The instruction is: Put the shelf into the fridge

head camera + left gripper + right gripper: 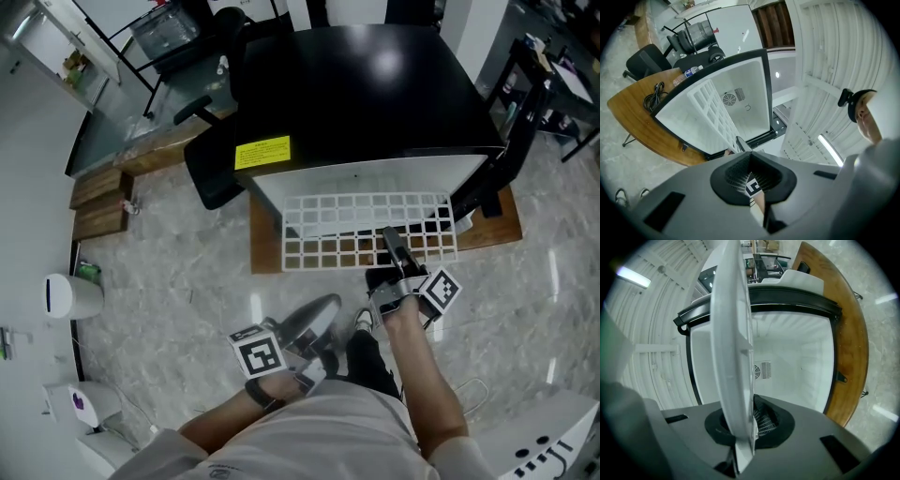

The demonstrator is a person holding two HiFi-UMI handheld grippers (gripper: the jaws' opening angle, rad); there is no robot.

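A black fridge [366, 94] stands open towards me on a wooden board, its white inside [797, 366] showing. The white grid shelf [366, 230] lies level, its back part in the opening and its front part sticking out. My right gripper [396, 251] is shut on the shelf's front edge; in the right gripper view the shelf [733, 357] runs edge-on between the jaws [743, 427]. My left gripper [314, 328] hangs lower and to the left, apart from the shelf, shut with nothing in it. In the left gripper view its jaws [752, 176] point at the fridge and shelf [717, 119].
The fridge door [511, 141] stands open at the right. A black office chair [211, 159] sits against the fridge's left side. Wooden steps [98, 202] and a white bin [70, 295] are at the far left. White equipment [544, 441] is at the lower right.
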